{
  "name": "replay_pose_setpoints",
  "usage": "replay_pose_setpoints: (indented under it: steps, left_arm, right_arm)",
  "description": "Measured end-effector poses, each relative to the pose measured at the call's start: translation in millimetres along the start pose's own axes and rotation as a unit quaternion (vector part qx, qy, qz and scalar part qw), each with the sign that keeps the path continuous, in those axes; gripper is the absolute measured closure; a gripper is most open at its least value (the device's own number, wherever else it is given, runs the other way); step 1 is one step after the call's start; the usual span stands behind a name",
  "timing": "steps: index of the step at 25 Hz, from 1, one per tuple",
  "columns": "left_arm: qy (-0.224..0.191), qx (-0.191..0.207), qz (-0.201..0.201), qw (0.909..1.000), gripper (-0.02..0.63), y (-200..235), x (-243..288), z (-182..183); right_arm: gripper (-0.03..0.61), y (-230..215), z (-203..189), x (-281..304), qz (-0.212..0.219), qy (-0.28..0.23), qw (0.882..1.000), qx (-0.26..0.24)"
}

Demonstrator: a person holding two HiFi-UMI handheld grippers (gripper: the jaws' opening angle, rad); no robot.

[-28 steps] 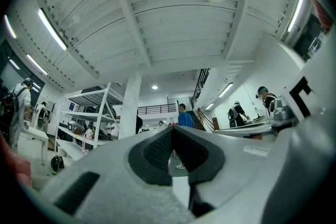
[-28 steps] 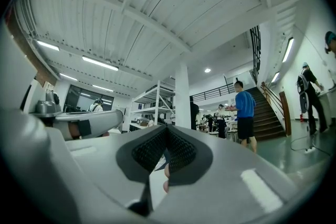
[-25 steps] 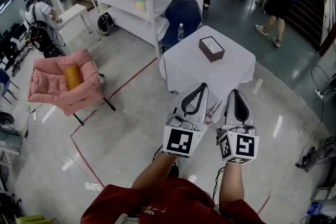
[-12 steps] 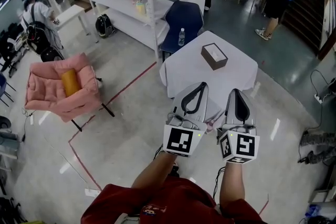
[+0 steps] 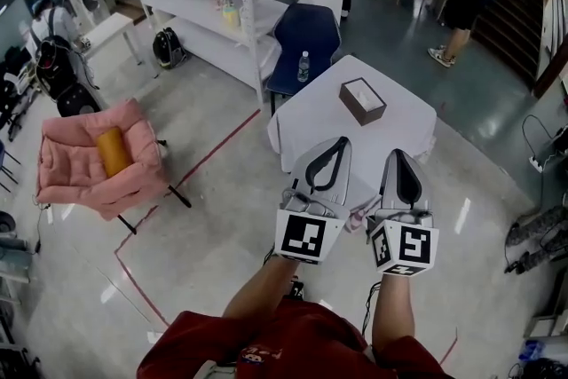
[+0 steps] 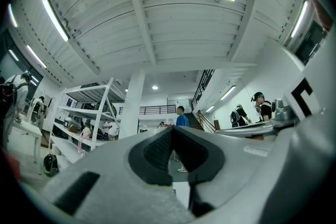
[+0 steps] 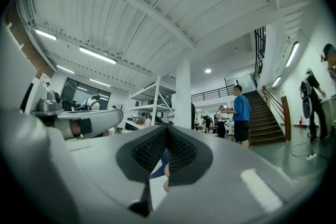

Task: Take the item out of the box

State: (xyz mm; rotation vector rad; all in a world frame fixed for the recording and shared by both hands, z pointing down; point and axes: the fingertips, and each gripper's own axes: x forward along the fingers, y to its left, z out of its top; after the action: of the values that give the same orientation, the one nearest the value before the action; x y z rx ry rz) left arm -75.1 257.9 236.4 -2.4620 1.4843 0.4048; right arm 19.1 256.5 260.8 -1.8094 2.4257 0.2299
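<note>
Near: left gripper [image 5: 341, 143] has its jaws pressed together, nothing between them. Right gripper [image 5: 398, 155] is the same, empty.

Ahead of both tips: a white-clothed table [image 5: 311, 115]. The box [image 5: 362, 99] sits on it, well beyond the tips and between their two lines. The item inside can't be made out.

Judged step: approach. To do it well, come in square to the table, spread the jaws before reaching the box, steady it with one gripper and lift with the other.
</note>
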Motion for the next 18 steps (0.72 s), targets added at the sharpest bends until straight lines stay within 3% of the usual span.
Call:
replay_pose_setpoints:
  steps: [7, 18]
  left_arm:
    - [-0.009, -0.018, -0.008, 0.9998, 0.612, 25, 12, -5]
    - [-0.011, -0.012, -0.006, 0.9998, 0.612, 42, 23, -18]
  right_arm:
    - [0.577, 8, -4, 23, -0.013, 0.005, 1.0, -0.007]
    - [0.577, 11, -15, 46, -0.011, 0.002, 1.0, -0.009]
